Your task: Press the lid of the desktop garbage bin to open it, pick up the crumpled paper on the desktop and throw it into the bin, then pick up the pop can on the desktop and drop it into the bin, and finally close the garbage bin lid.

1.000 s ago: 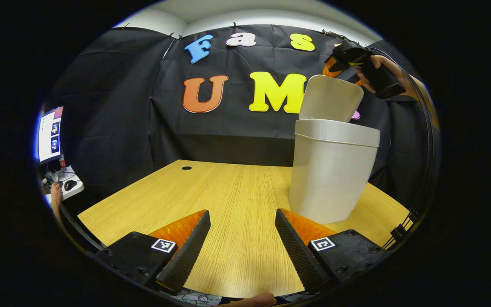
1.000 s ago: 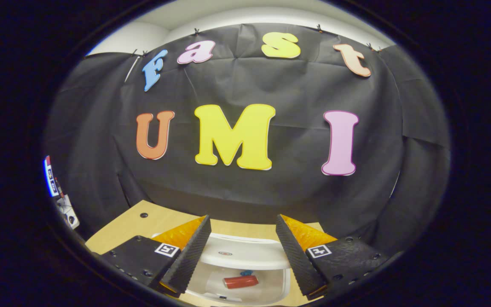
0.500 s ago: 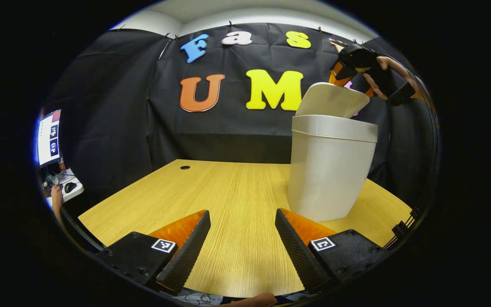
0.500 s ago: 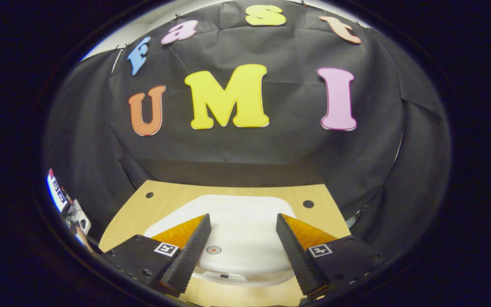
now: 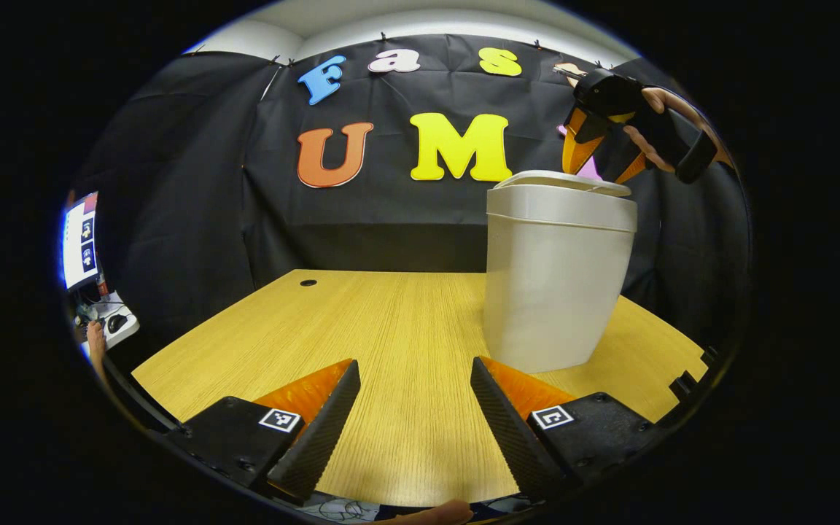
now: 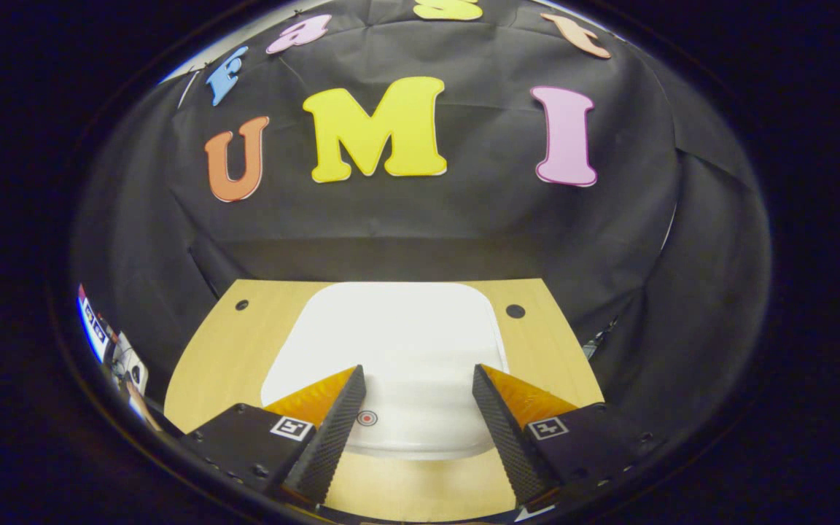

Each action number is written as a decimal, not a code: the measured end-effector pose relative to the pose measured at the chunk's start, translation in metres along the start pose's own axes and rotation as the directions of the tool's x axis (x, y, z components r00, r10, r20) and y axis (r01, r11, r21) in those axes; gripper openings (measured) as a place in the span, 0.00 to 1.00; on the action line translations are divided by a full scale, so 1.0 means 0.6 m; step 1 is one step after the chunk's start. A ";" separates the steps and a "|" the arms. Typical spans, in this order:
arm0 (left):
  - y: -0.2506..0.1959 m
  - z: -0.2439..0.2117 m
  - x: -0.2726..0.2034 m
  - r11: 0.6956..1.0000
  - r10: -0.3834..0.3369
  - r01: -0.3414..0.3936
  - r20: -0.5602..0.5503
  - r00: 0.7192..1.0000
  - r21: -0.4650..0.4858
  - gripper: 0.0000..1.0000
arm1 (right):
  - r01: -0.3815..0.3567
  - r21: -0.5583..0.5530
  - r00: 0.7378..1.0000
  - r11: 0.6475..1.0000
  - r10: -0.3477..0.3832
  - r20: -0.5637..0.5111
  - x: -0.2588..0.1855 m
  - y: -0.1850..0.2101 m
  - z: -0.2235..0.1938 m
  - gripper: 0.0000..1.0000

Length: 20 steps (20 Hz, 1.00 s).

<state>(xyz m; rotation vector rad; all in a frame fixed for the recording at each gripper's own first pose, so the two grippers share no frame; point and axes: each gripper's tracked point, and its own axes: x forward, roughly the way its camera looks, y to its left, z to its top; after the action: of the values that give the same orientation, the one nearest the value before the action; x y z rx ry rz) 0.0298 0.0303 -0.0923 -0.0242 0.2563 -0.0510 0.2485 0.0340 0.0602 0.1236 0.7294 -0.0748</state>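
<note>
Since the earlier frames the lid [image 5: 562, 180] has swung from upright to nearly flat on the garbage bin [image 5: 557, 281], hiding the can that showed inside. In the right gripper view the lid [image 6: 391, 350] fills the rim, its small round press mark [image 6: 367, 418] at about 6 o'clock on the panel, nearest the camera. The right hand-held gripper [image 6: 416, 415] hangs over that near edge, fingers spread and grasping nothing; from the left gripper view it [image 5: 599, 146] sits just above the bin's far side, held by a hand [image 5: 653, 120]. The left hand-held gripper [image 5: 413, 423] hovers released over the bare table [image 5: 362, 321], the bin at its 2 o'clock. The bin stands upright, long axis vertical, tapering downward, mouth facing up. It looks to be light, stiff, smooth plastic, so it may slide or tip under a sideways push; the best contact is probably straight down on the marked spot rather than a pinch.
</note>
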 end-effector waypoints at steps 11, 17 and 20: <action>-0.020 0.038 -0.027 0.999 -0.020 0.020 0.029 0.999 -0.025 0.99 | 0.004 0.025 0.987 1.000 -0.008 0.160 -0.027 0.016 -0.031 0.93; -0.010 0.049 -0.034 0.999 -0.012 0.014 0.041 0.999 -0.037 0.99 | -0.008 -0.037 0.985 0.999 0.014 0.172 -0.023 0.054 -0.039 0.97; -0.006 0.056 -0.041 0.998 -0.018 0.020 0.047 0.999 -0.057 0.99 | -0.005 -0.029 0.980 1.000 0.011 0.199 -0.020 0.054 -0.040 0.98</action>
<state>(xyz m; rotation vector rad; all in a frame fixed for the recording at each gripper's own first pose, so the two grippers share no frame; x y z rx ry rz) 0.0143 0.0289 -0.0534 -0.0846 0.2110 -0.0619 0.2274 0.0700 0.0531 0.0905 0.5296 -0.0680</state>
